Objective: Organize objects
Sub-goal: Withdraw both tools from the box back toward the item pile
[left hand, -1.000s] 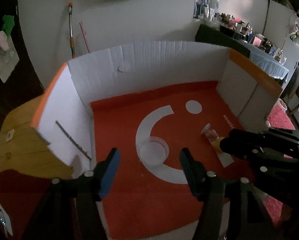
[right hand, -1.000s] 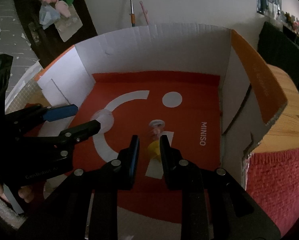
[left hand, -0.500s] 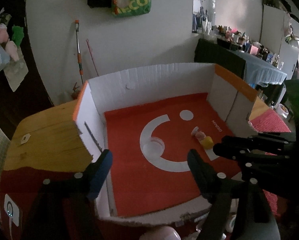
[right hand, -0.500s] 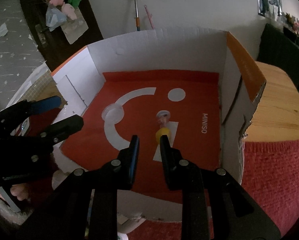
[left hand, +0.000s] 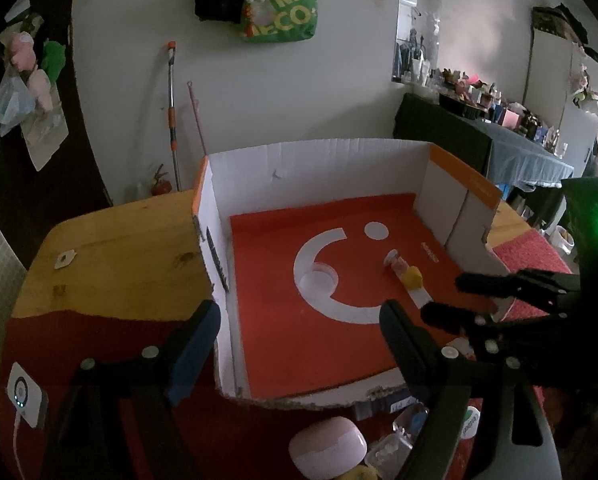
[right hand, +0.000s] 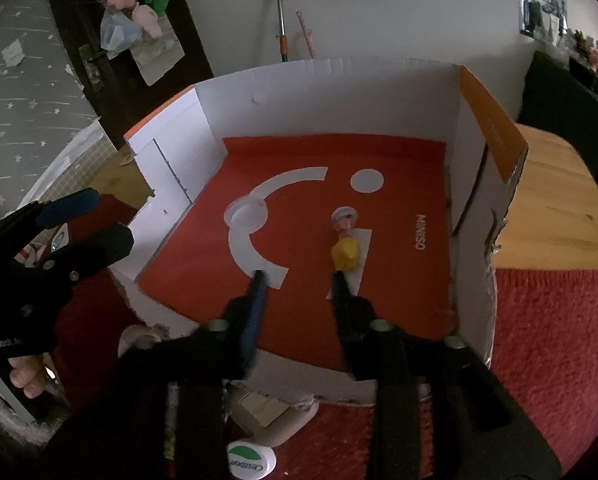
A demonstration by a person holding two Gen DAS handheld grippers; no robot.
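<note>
A white cardboard box (left hand: 311, 164) (right hand: 331, 92) with a red floor stands on the table. A small figurine with a yellow body (left hand: 411, 277) (right hand: 345, 254) lies inside on the red floor. A clear round lid (left hand: 317, 278) (right hand: 247, 214) lies left of it. My left gripper (left hand: 299, 332) is open and empty in front of the box. My right gripper (right hand: 299, 276) is open and empty, just short of the figurine, and it shows at the right in the left wrist view (left hand: 459, 300).
Small items lie in front of the box: a pink case (left hand: 327, 452), a clear wrapped thing (left hand: 407, 432), a round green-and-white lid (right hand: 251, 460). A wooden table (left hand: 111, 256) with red cloth (right hand: 555, 340) bears the box. A white charger (left hand: 25, 394) sits at left.
Both grippers pulled back out of the box toward its front edge. My right gripper opened and left the figurine lying on the red floor.
</note>
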